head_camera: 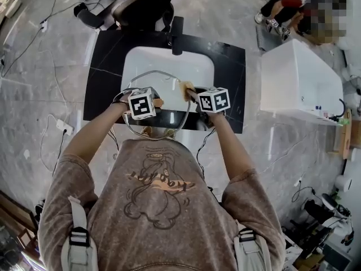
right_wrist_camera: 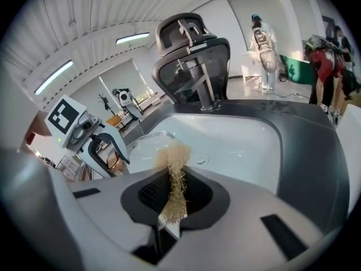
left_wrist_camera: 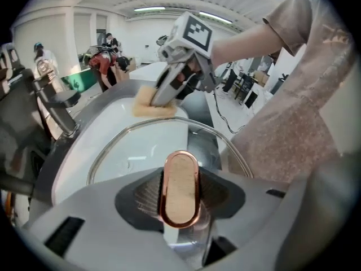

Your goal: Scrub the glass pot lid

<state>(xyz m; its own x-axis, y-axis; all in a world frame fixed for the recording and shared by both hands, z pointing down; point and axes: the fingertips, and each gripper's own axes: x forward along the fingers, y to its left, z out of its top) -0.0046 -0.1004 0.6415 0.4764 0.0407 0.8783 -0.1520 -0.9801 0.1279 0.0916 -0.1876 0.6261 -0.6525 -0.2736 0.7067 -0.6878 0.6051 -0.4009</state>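
A round glass pot lid (head_camera: 163,97) with a metal rim is held over the white sink (head_camera: 197,66). My left gripper (head_camera: 155,103) is shut on the lid's copper-rimmed handle (left_wrist_camera: 180,189), which fills the left gripper view, with the lid's rim (left_wrist_camera: 135,131) arcing beyond. My right gripper (head_camera: 190,95) is shut on a tan fibrous scrub pad (right_wrist_camera: 174,176), which in the head view (head_camera: 185,89) rests at the lid's right rim. In the left gripper view the pad (left_wrist_camera: 153,107) sits at the lid's far edge, under the right gripper (left_wrist_camera: 169,89).
The sink basin (right_wrist_camera: 237,143) is set in a black counter (head_camera: 104,72) with a black faucet (head_camera: 177,35) at the back. A black office chair (right_wrist_camera: 192,55) stands behind the counter. A white box (head_camera: 299,81) lies to the right. People stand in the background.
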